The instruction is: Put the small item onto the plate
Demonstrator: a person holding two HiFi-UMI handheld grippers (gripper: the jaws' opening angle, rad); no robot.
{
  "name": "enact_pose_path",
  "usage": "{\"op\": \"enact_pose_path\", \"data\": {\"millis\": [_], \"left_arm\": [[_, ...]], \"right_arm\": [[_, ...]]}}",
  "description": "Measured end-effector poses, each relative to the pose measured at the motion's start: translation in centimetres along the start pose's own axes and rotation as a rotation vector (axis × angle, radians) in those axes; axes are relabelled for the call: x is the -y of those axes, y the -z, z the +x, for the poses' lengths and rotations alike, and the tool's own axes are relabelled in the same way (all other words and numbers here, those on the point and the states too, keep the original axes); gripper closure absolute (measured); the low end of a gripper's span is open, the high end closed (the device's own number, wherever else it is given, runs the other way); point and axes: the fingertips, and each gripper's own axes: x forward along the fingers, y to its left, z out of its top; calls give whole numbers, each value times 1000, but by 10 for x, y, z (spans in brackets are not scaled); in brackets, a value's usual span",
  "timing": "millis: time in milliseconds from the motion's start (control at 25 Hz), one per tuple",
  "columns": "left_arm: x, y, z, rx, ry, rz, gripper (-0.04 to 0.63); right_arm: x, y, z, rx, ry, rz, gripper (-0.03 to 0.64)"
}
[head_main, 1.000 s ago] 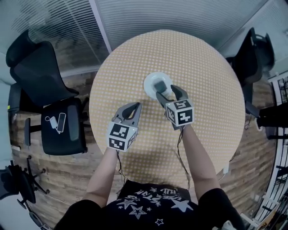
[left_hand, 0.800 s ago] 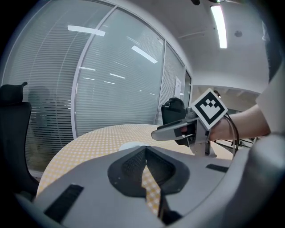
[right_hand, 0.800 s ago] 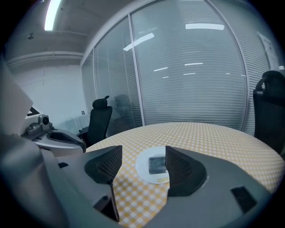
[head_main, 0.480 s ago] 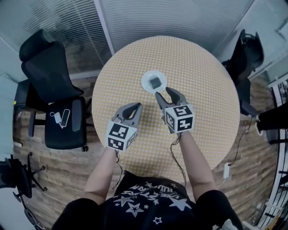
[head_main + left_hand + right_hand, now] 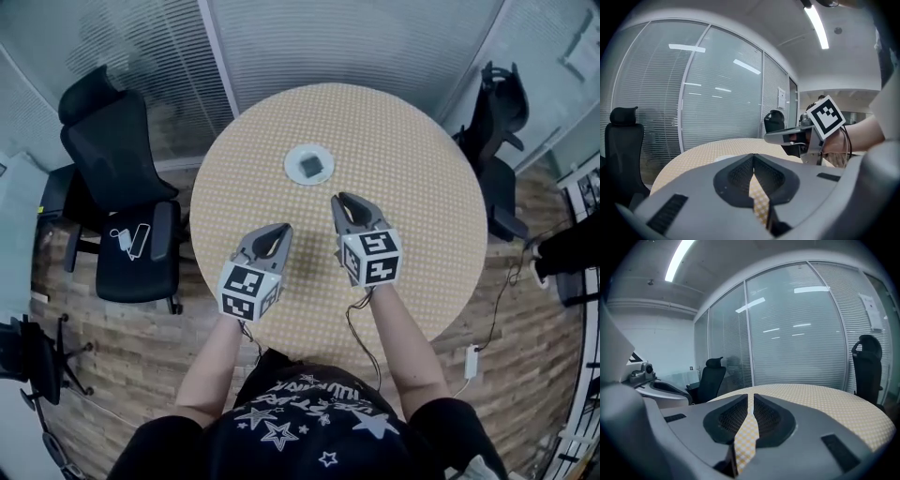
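On the plate (image 5: pixel 291 168), the small dark item (image 5: pixel 310 166) looks indistinct.

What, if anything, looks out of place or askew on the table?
Nothing stands out: the item lies within the plate, which sits flat on the table, and nothing is spilled or tipped.

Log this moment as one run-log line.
small dark item: on white plate | right gripper: fingers have just been closing, nothing between, off plate | left gripper: shut, empty
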Motion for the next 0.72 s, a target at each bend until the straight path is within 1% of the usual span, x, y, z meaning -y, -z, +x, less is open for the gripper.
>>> {"op": "enact_pose_path", "data": {"millis": [280,480,720], "left_arm": [[63,-8,-32,38,-24,26,591],[114,-10,-66,65,-40,21,591],[164,-3,-96,75,-60,20,591]], "right_arm": [[-19,-5,-73,55,-68,-23,574],[-33,-2,-131,77,-85,-65,575],[-44,10,-191,92,-126,-64,580]]}}
